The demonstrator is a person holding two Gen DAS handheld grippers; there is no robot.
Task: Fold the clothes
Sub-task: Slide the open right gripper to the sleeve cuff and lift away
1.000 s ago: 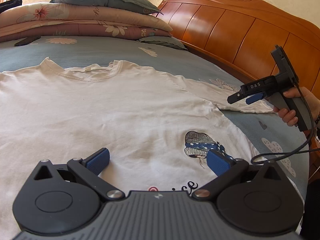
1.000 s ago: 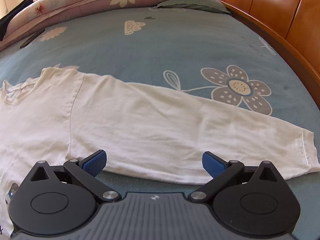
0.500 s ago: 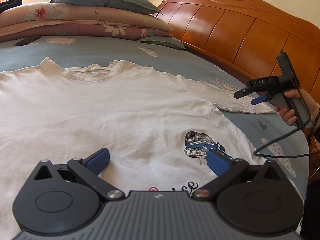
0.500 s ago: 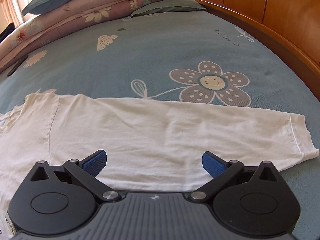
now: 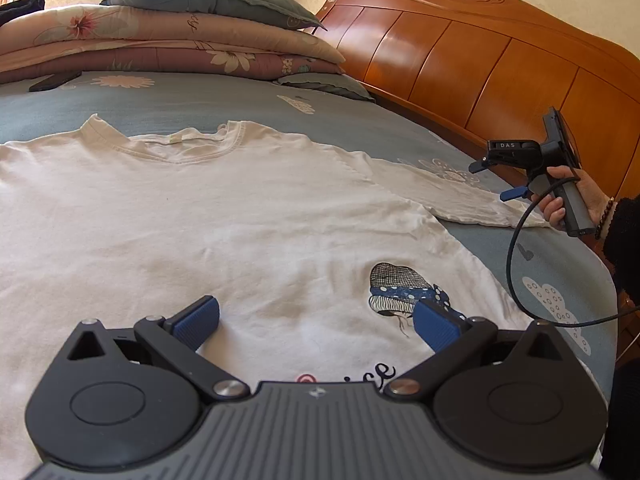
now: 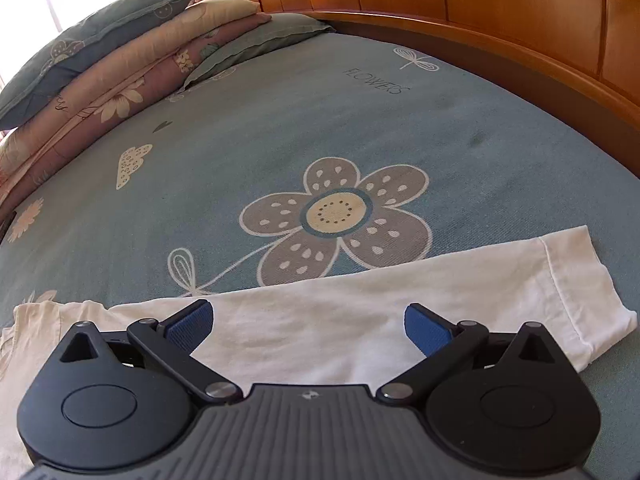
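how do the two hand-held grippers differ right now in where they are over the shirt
The left hand-held gripper sits over the shirt's printed front, its fingers framing the cartoon print. The right hand-held gripper is at the outstretched sleeve, out near the cuff, and the left view shows it raised above the cloth. Both are open, with nothing between their blue pads, and the shirt lies flat and unfolded on the bed.

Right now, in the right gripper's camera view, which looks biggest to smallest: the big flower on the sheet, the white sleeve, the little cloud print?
1. White sleeve, though it lies nearest the camera, which flatters it.
2. Big flower, not far behind; against the sleeve I am unsure.
3. Cloud print, clearly the smallest.
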